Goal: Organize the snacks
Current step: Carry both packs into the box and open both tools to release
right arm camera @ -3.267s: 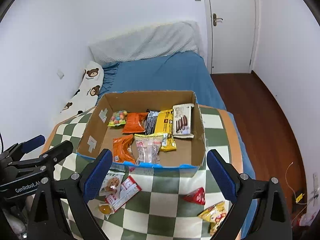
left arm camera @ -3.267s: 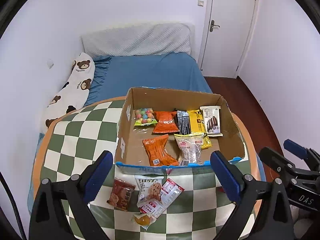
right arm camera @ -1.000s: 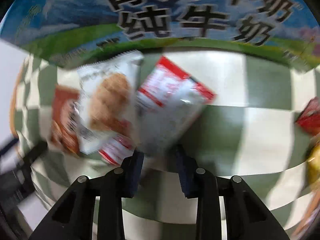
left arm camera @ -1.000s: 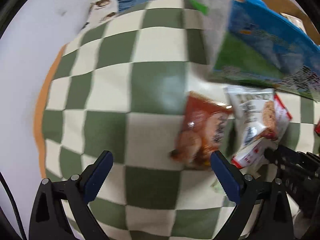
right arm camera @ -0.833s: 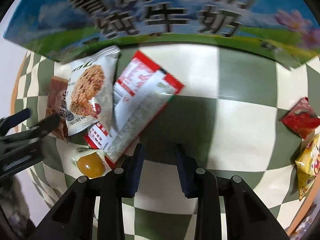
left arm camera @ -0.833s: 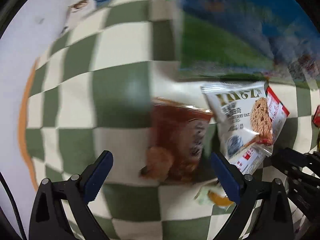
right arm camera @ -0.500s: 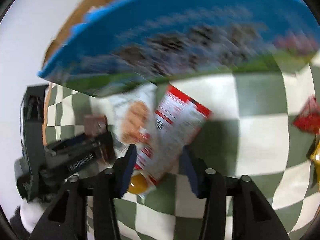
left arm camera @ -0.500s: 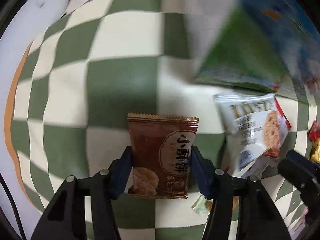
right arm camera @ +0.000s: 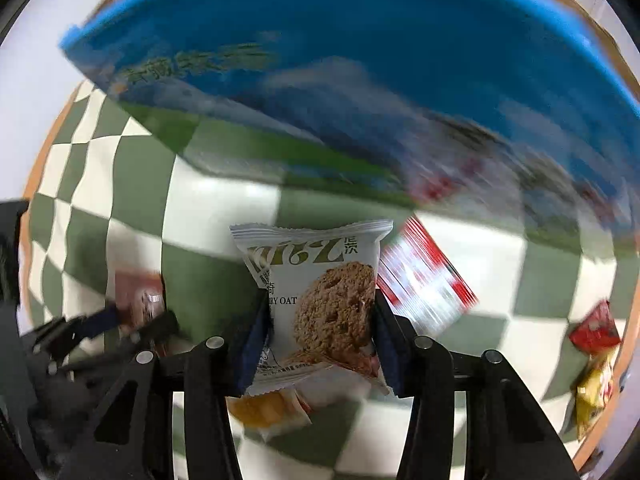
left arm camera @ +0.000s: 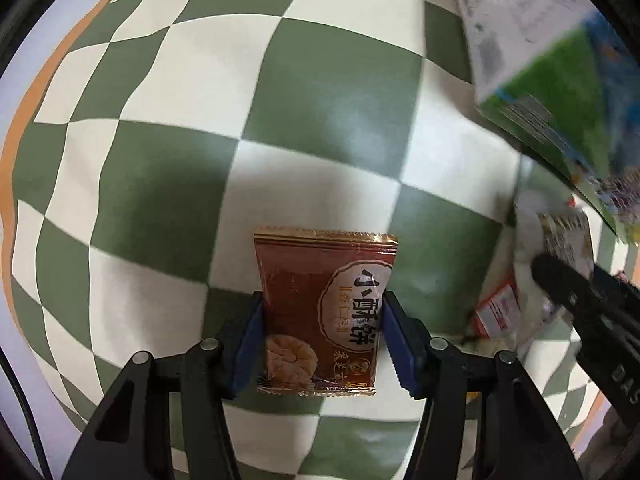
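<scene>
A cloth of green and cream checks [left arm camera: 168,184] covers the surface, with an orange border [left arm camera: 24,128] running along its curved left edge. Beyond that border lies a pale, plain area [right arm camera: 24,80], too blurred to tell whether it is wall or floor. The light is soft and even.

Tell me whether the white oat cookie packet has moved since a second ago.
Yes. The white oat cookie packet lay overlapping the red-and-white packet on the checked cloth; now the right gripper has its jaws shut on it, nearer the blue box.
</scene>
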`<action>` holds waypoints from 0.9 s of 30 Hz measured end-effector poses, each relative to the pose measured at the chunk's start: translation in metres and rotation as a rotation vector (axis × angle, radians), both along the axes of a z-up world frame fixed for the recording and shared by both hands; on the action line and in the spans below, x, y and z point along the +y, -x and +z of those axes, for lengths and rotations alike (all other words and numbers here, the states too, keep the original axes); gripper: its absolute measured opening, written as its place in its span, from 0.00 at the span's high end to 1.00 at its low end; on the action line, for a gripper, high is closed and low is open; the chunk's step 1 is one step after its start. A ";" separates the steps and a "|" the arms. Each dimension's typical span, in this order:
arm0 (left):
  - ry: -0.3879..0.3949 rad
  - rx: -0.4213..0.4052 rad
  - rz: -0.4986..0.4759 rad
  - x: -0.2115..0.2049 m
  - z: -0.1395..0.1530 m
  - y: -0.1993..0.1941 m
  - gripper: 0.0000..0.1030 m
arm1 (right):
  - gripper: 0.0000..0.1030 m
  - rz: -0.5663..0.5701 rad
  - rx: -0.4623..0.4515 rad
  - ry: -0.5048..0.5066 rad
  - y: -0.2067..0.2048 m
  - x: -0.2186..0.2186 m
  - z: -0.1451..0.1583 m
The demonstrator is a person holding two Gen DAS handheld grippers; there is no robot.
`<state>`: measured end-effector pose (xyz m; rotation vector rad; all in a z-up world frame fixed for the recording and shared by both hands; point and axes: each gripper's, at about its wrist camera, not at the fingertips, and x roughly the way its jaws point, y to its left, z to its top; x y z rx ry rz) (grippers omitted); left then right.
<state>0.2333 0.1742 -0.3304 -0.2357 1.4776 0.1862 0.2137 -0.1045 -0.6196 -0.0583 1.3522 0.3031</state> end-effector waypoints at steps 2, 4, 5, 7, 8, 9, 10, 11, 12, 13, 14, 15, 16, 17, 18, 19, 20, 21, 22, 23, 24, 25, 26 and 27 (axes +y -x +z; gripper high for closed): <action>0.014 0.011 -0.013 -0.018 0.006 0.020 0.48 | 0.50 -0.016 0.016 -0.016 0.014 -0.028 0.007; 0.046 0.032 -0.019 -0.028 0.004 0.037 0.48 | 0.50 -0.041 0.046 -0.030 0.031 -0.057 0.009; 0.061 0.047 -0.021 -0.034 0.002 0.047 0.48 | 0.50 -0.062 0.065 -0.034 0.043 -0.073 0.007; 0.084 0.076 -0.040 -0.045 -0.004 0.061 0.48 | 0.50 -0.112 0.122 -0.048 0.060 -0.103 -0.003; 0.097 0.093 -0.046 -0.050 -0.010 0.066 0.48 | 0.50 -0.143 0.154 -0.057 0.066 -0.114 -0.009; 0.114 0.109 -0.051 -0.054 -0.016 0.069 0.47 | 0.50 -0.177 0.191 -0.074 0.070 -0.128 -0.019; 0.124 0.119 -0.059 -0.056 -0.022 0.070 0.46 | 0.50 -0.199 0.227 -0.089 0.074 -0.136 -0.030; 0.121 0.130 -0.073 -0.059 -0.026 0.069 0.43 | 0.49 -0.214 0.251 -0.100 0.075 -0.142 -0.036; 0.109 0.131 -0.089 -0.062 -0.029 0.068 0.41 | 0.49 -0.226 0.272 -0.118 0.077 -0.149 -0.042; 0.110 0.135 -0.102 -0.063 -0.032 0.068 0.38 | 0.45 -0.223 0.275 -0.115 0.078 -0.152 -0.043; 0.116 0.142 -0.120 -0.065 -0.033 0.068 0.34 | 0.39 -0.221 0.269 -0.108 0.078 -0.153 -0.042; 0.113 0.148 -0.135 -0.068 -0.034 0.066 0.33 | 0.36 -0.214 0.263 -0.105 0.078 -0.151 -0.041; 0.107 0.152 -0.145 -0.073 -0.035 0.065 0.33 | 0.33 -0.202 0.259 -0.099 0.078 -0.152 -0.038; 0.100 0.156 -0.159 -0.076 -0.034 0.062 0.33 | 0.33 -0.193 0.254 -0.096 0.080 -0.166 -0.036; 0.097 0.156 -0.164 -0.077 -0.034 0.062 0.33 | 0.33 -0.179 0.247 -0.085 0.077 -0.166 -0.035; 0.095 0.152 -0.163 -0.078 -0.033 0.062 0.33 | 0.33 -0.174 0.245 -0.070 0.067 -0.156 -0.035; 0.087 0.146 -0.160 -0.079 -0.032 0.063 0.37 | 0.33 -0.166 0.246 -0.056 0.065 -0.154 -0.034; 0.062 0.141 -0.162 -0.081 -0.030 0.063 0.48 | 0.33 -0.158 0.244 -0.045 0.064 -0.154 -0.037; 0.050 0.135 -0.164 -0.087 -0.026 0.065 0.48 | 0.40 -0.156 0.230 -0.025 0.063 -0.157 -0.039; 0.048 0.128 -0.160 -0.088 -0.024 0.068 0.48 | 0.46 -0.152 0.224 -0.009 0.061 -0.149 -0.042; 0.046 0.125 -0.156 -0.089 -0.021 0.069 0.48 | 0.46 -0.146 0.219 -0.004 0.061 -0.152 -0.043; 0.045 0.123 -0.153 -0.092 -0.018 0.070 0.48 | 0.46 -0.148 0.215 -0.007 0.060 -0.153 -0.042; 0.048 0.118 -0.148 -0.093 -0.014 0.070 0.48 | 0.47 -0.145 0.211 -0.006 0.060 -0.155 -0.040; 0.056 0.113 -0.142 -0.093 -0.009 0.071 0.48 | 0.47 -0.142 0.206 -0.006 0.063 -0.139 -0.042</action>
